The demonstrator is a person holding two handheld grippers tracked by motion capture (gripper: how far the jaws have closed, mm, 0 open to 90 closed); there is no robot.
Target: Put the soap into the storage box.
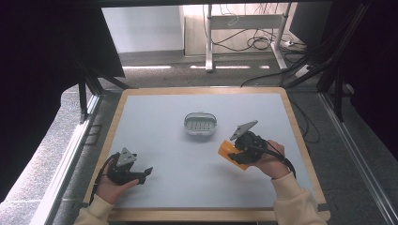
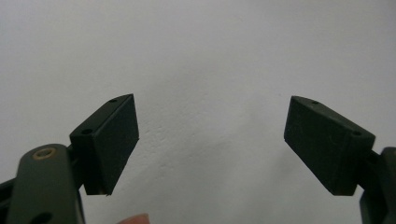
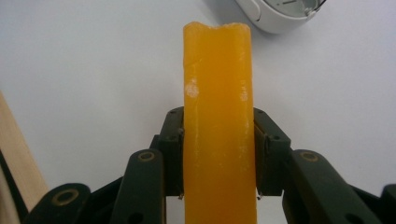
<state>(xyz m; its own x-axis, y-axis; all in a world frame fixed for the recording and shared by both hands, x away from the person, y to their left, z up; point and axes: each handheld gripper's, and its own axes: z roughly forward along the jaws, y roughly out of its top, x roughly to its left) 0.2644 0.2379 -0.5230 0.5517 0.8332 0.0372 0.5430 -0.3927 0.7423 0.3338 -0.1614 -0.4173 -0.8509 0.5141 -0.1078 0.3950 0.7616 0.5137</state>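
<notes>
The pale grey worktop point(image 1: 169, 140) has a light wooden rim. Beyond its far edge lies grey carpeted floor point(image 1: 187, 77), where white desk legs point(image 1: 209, 42) stand among tangled black cables point(image 1: 256, 43).

The right gripper point(image 3: 218, 156) had both jaws clamped on an upright orange bar point(image 3: 218, 116) w/ a ragged top end, over the pale table point(image 3: 93, 70), w/ a white oval dish point(image 3: 275, 14) just beyond the bar's top & a wood edge point(image 3: 14, 154) well left of it.
</notes>
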